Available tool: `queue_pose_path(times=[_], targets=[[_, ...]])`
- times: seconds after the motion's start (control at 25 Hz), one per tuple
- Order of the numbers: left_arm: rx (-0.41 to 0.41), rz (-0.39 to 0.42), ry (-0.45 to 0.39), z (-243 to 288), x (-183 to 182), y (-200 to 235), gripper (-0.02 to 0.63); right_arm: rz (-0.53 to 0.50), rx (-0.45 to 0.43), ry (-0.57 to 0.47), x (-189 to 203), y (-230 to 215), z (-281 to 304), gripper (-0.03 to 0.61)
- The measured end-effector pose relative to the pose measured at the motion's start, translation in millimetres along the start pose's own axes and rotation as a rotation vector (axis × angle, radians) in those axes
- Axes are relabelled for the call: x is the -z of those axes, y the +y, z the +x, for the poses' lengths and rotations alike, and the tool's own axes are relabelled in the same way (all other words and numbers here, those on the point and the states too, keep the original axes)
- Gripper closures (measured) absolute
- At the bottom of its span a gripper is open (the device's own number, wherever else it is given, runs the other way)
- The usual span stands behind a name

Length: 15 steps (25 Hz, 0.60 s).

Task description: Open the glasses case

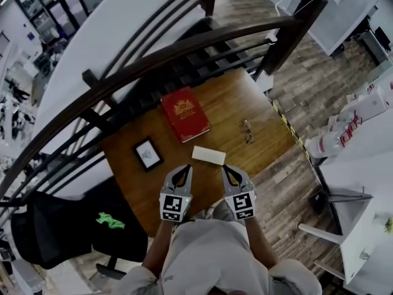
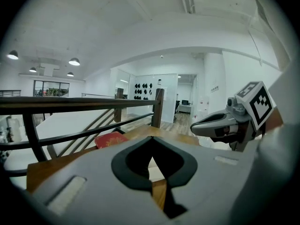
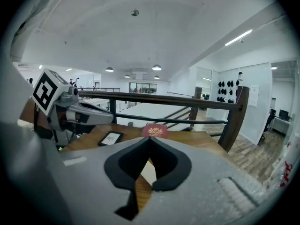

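The glasses case (image 1: 209, 155) is a flat white oblong, lying closed on the wooden table (image 1: 233, 97) near its front edge. My left gripper (image 1: 182, 169) hangs just short of the case's left end, with its jaws together and nothing between them. My right gripper (image 1: 226, 169) is close to the case's right end, also shut and empty. In the left gripper view the jaws (image 2: 151, 139) meet at the tip, and a pale piece of the case (image 2: 155, 171) shows through their gap. The right gripper view (image 3: 150, 138) shows the same, with the case (image 3: 147, 170) below the tips.
A red book (image 1: 185, 114) lies behind the case, a small framed picture (image 1: 148, 154) to the left, and a pair of glasses (image 1: 247, 130) to the right. A dark stair railing (image 1: 184, 45) borders the table's far side. A black chair (image 1: 61, 226) stands at the left.
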<state>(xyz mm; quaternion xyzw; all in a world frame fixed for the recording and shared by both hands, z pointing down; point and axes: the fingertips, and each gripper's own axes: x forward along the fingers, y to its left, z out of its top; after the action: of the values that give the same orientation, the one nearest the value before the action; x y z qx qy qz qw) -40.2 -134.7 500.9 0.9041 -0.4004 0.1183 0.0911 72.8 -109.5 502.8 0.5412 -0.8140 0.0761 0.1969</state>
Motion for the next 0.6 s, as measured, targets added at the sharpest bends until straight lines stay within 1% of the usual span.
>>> queue_pose_path(times=[0.32, 0.6], targets=[[0.022, -0.023, 0.067, 30.6, 32.3, 4.0, 0.594, -0.040, -0.022, 0.094, 32.9, -8.0, 33.8, 0.574], [-0.013, -0.060, 0.123, 53.5, 62.8, 8.9, 0.594, -0.110, -0.097, 0.160, 58.5, -12.7, 65.6, 0.574]])
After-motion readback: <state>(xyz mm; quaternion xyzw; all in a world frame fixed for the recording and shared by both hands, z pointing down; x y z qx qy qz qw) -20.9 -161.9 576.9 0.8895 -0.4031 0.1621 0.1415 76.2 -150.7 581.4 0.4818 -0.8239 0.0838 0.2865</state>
